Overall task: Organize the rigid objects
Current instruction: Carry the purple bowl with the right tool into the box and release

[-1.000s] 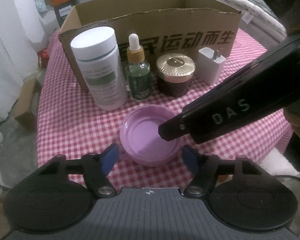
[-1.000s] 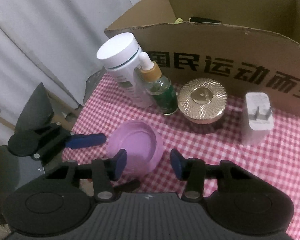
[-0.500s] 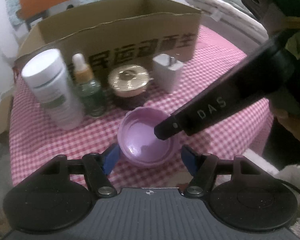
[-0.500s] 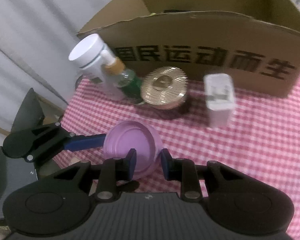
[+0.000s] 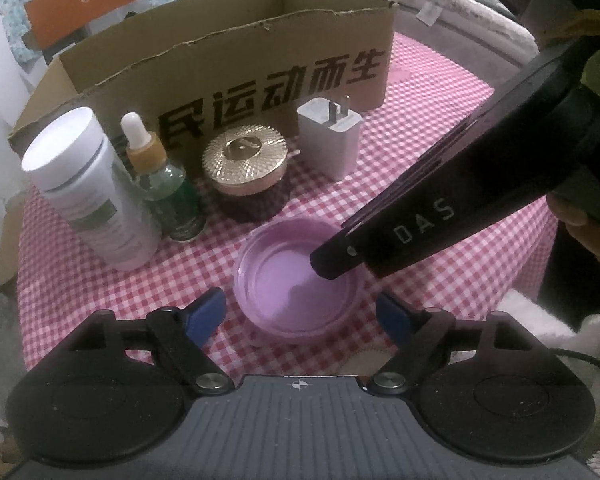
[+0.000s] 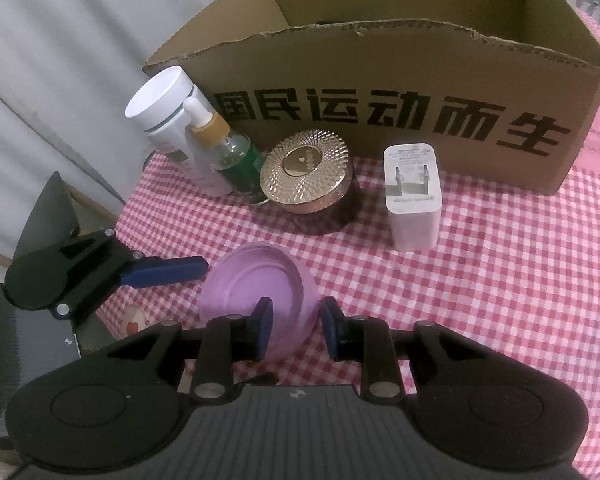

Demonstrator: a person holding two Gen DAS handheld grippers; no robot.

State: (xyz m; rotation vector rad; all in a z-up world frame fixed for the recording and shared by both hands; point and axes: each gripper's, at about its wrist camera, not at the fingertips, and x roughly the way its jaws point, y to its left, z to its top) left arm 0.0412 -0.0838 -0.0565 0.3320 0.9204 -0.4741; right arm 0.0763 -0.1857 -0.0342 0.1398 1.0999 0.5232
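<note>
**Purple dish pinched at its rim, row of toiletries close behind**

Just beyond the dish, toward the top of both views, four things stand in a line against the printed wall of a cardboard box (image 6: 380, 92): a white bottle (image 5: 88, 188) at the left, a dropper bottle (image 5: 164, 184) touching it, a gold-lidded jar (image 5: 246, 172) in the middle, and a white plug adapter (image 6: 414, 196) standing on end at the right. The jar sits nearest the dish.

The purple dish (image 5: 300, 280) is shallow, round and glossy, with a raised rim. It lies on the red-checked tablecloth (image 6: 500, 280) in the lower centre of the left wrist view. In the right wrist view it looks tilted, one edge lifted.

The right gripper (image 6: 294, 326) is clamped on the dish's near rim, one blue pad inside the wall and one outside. The left gripper (image 5: 300, 316) stands wide, its jaws having just been opening, the pads on either side of the dish and not pressing it.

Bare cloth spreads to the lower right of the right wrist view. At the left, the table edge falls away just beside the dish.
</note>
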